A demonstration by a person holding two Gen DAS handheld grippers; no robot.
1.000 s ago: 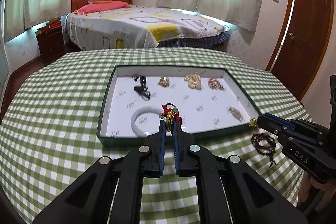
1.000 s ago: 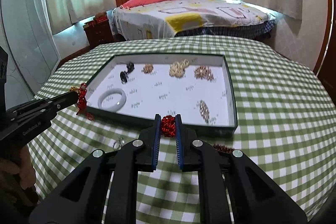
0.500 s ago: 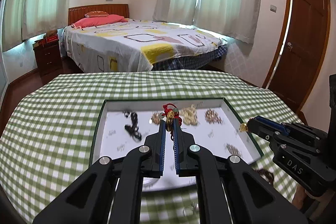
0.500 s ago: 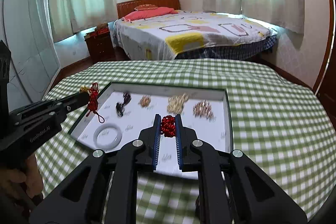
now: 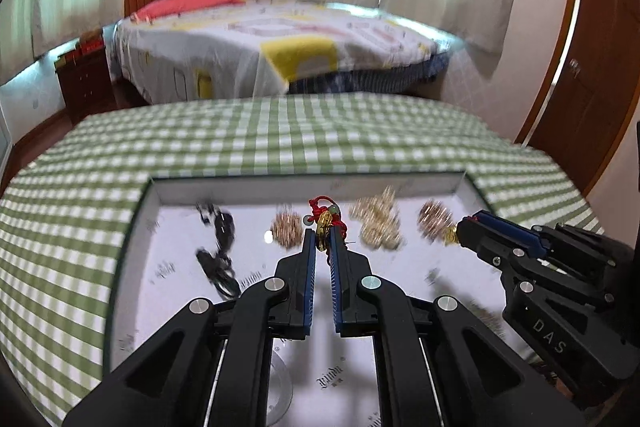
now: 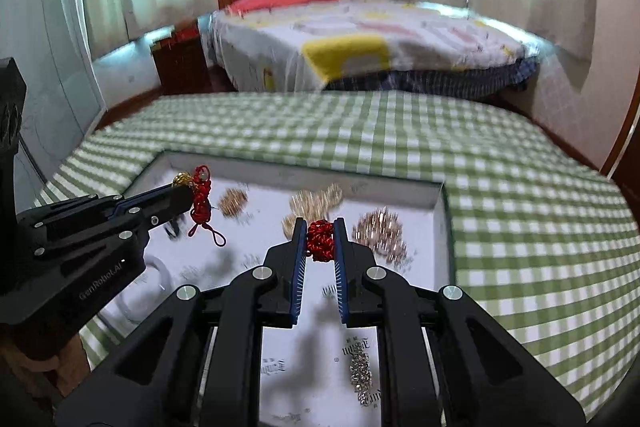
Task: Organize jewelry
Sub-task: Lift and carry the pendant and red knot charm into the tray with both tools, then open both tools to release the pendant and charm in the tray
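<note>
Carry step: left gripper [image 5: 322, 241] clamps the red cord's gold charm [image 5: 321, 227], right gripper [image 6: 320, 241] clamps its red knot [image 6: 319, 239], both over the tray [image 6: 438, 197]. Next, likely: lower onto bare liner near the tray's front edge, then open both jaws.

Left gripper [image 5: 322, 241], right gripper [image 6: 320, 231] both clamped.
</note>
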